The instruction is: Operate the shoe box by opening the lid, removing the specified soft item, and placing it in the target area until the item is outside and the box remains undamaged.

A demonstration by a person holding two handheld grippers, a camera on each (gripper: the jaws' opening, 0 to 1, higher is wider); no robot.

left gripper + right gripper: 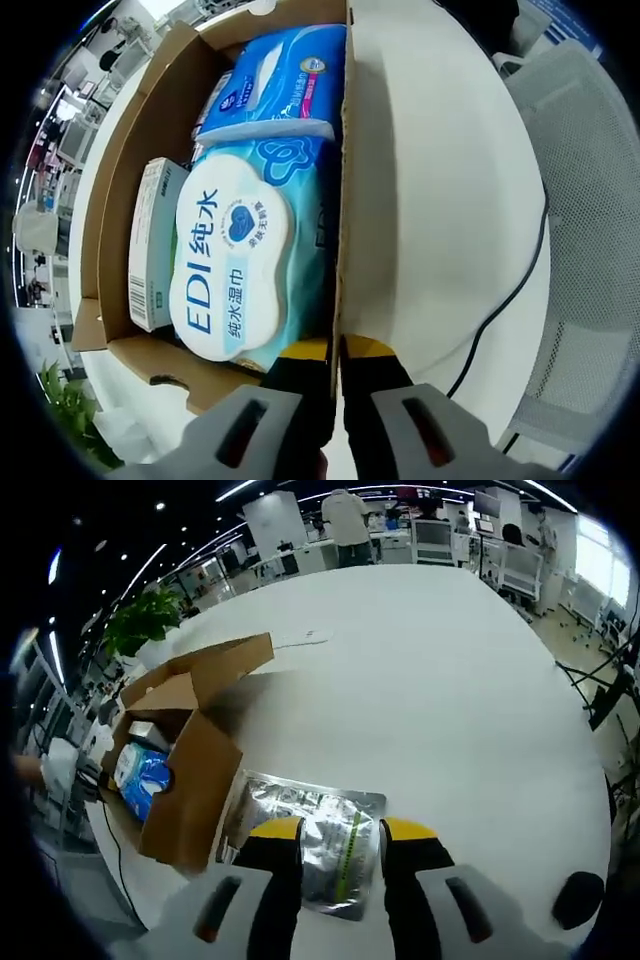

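A large white round table (440, 700) takes up most of the right gripper view, and behind it, along the top of the frame, lies an open office with desks, chairs, ceiling lights and a person standing with their back turned. A potted plant (145, 620) stands at the table's far left edge. In the left gripper view the same white surface runs down the right half of the frame, with a white mesh chair (590, 200) beyond it at the right and a thin black cable (510, 290) trailing across the tabletop.

The cardboard shoe box (190, 790) sits open at the left of the right gripper view, its flaps raised. From above, in the left gripper view, it holds a pale blue pack of wet wipes (245, 265) in the centre, a blue soft pack (275, 85) above it, and a small white carton (155, 240) along the left wall.

A silver foil pouch (315, 830) lies flat on the table just right of the box, at the lower centre of the right gripper view.

The left gripper (336, 365) is pinched on the box's right-hand wall, one jaw on each side. The right gripper (340, 845) stands spread, its jaws either side of the pouch; whether they touch it cannot be told.
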